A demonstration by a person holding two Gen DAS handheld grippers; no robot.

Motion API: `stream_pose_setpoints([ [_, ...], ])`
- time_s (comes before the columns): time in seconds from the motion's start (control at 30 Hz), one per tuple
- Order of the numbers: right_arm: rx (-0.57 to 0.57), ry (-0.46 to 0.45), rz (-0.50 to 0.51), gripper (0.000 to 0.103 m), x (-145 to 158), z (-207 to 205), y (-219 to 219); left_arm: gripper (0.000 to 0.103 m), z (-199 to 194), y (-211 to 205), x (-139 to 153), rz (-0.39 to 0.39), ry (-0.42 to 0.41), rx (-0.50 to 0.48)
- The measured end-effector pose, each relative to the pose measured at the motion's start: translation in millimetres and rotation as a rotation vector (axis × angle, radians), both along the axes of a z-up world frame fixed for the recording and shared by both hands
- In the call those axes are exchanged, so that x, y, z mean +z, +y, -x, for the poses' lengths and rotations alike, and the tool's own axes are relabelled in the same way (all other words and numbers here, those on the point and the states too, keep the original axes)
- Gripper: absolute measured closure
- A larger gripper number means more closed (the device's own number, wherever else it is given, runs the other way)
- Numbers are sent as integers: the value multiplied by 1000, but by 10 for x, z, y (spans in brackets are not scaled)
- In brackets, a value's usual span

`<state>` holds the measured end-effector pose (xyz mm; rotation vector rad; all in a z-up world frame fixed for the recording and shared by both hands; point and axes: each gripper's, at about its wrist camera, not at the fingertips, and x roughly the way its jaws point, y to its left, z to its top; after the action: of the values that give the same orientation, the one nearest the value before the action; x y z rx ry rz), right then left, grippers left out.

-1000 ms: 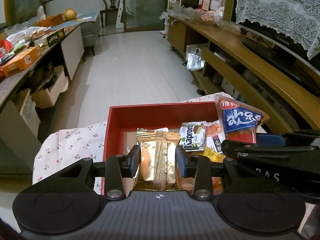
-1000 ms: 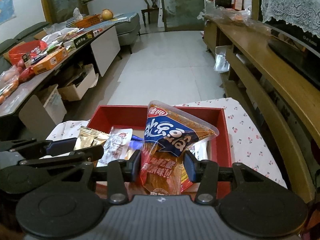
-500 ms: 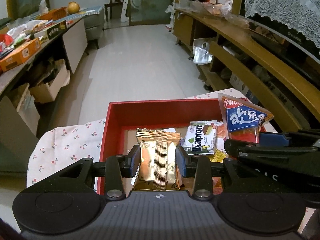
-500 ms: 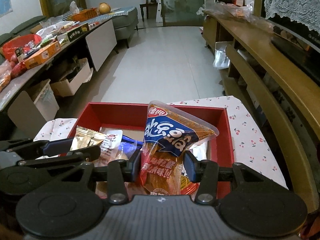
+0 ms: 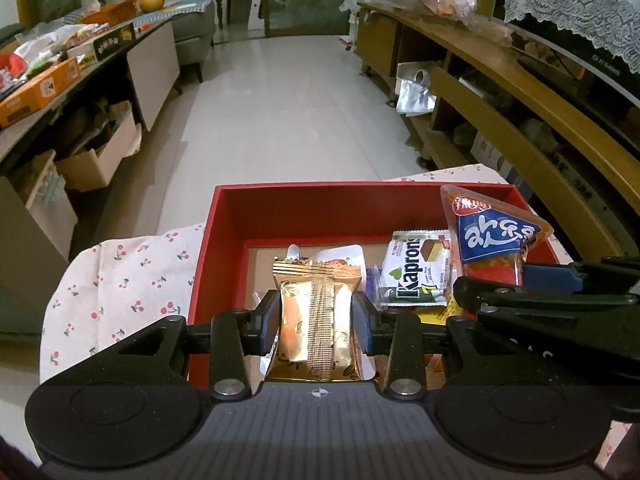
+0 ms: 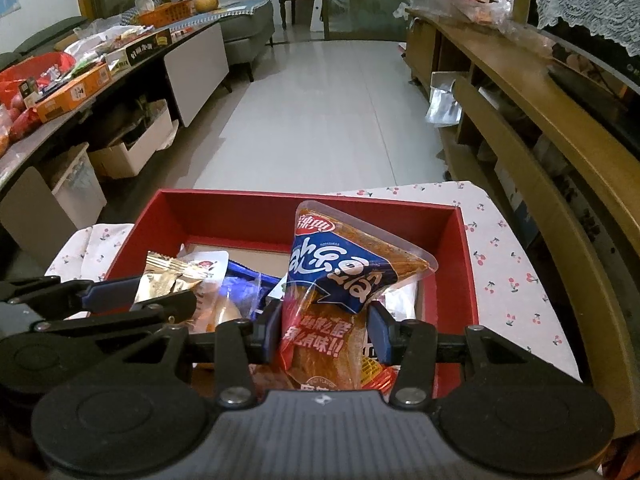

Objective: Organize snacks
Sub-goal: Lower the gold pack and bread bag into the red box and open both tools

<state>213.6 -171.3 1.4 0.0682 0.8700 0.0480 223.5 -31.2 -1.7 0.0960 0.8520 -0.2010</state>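
Jaws, left: we have the left gripper (image 5: 316, 316) clamped on the gold pack (image 5: 316, 320), one pad on each side face.
Jaws, right: our right gripper (image 6: 325, 330) is pinched on the lower half of the orange bag (image 6: 340, 292); its blue-labelled top sticks up free above the pads.
Where the snacks are: both held packs hang over the red box (image 5: 320, 208), which sits on the cherry cloth (image 5: 120, 264). A Kapron wafer (image 5: 416, 276) and other wrappers lie loose on the box floor.
Long axis: we judge each pack stands upright, its length running up and away from the pads, seam of the gold pack facing us.
Side by side: the gold pack is over the box's left half, the orange bag over the right; the two grippers nearly touch.
Turning point: we think each pack drops straight below its own jaws, so the gap between grippers matters most.
Nearer arm: neither; each already carries its own pack.
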Motion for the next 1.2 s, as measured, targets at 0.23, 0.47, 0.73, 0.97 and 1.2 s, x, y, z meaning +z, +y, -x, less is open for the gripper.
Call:
stream_pose_setpoints([
  [0.23, -6, 17, -9, 48, -48, -63, -9, 57, -1, -6, -21, -9, -6, 1],
  [0.47, -12, 24, -5, 48, -79, -98, -16, 54, -7, -13, -40, -14, 0, 2],
  [0.73, -19, 16, -7, 48, -67, -84, -32, 48, -2, -13, -22, -19, -8, 7],
  [0.97, -37, 7, -10, 48, -42, -71, -71, 39, 13, -21, 26, -23, -28, 7],
  [1.2, -40, 1, -5, 48, -19, -32, -92, 36, 60, -37, 77, -35, -52, -2],
])
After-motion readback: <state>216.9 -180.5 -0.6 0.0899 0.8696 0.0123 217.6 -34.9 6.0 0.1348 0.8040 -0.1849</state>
